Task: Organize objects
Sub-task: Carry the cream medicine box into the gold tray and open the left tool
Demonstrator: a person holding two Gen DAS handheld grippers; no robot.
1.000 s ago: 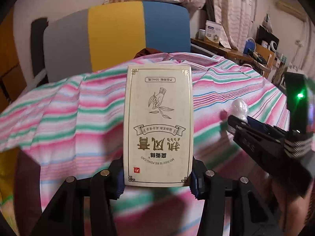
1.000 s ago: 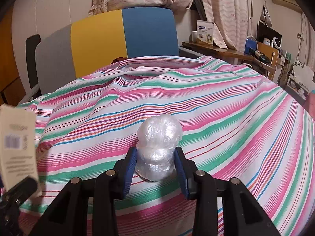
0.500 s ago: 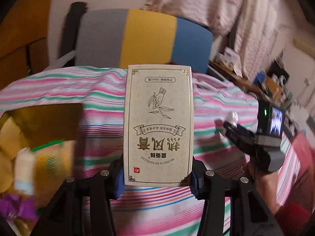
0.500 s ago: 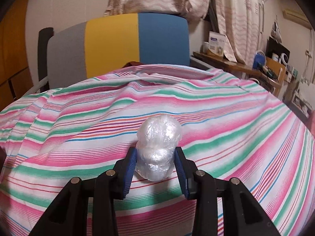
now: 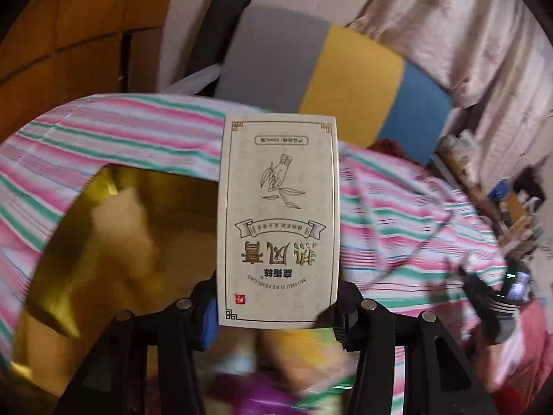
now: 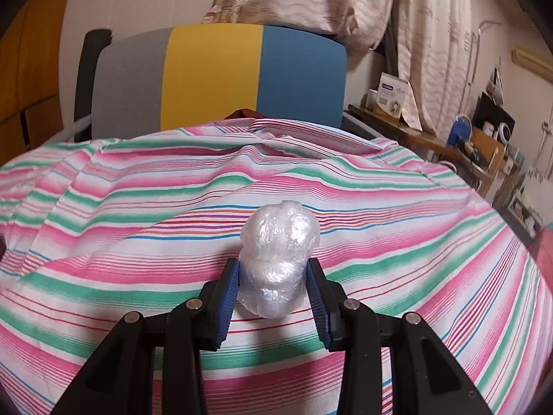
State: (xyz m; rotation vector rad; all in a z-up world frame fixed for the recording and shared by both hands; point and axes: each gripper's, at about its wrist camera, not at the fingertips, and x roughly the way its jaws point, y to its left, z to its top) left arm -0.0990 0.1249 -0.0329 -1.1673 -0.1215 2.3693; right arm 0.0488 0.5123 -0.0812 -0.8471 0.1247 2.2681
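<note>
We are finding the left hand-held gripper [image 5: 276, 307] pinching a stiff, light carton [image 5: 278, 221] by its lower edges, above the yellow box [image 5: 103, 242] at 9 o'clock. The right hand-held gripper [image 6: 273, 294] is squeezing a soft, slippery plastic-wrap ball [image 6: 278, 259] at its waist, over the striped cloth [image 6: 380, 207].

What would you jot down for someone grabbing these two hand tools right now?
Left gripper: shut on the cream box with gold print, held over an open cardboard box beside the striped cloth.
Right gripper: shut on a crumpled clear plastic ball, above the same cloth.
Done: both items picked up.
Left: probably drop each into the cardboard box.
</note>
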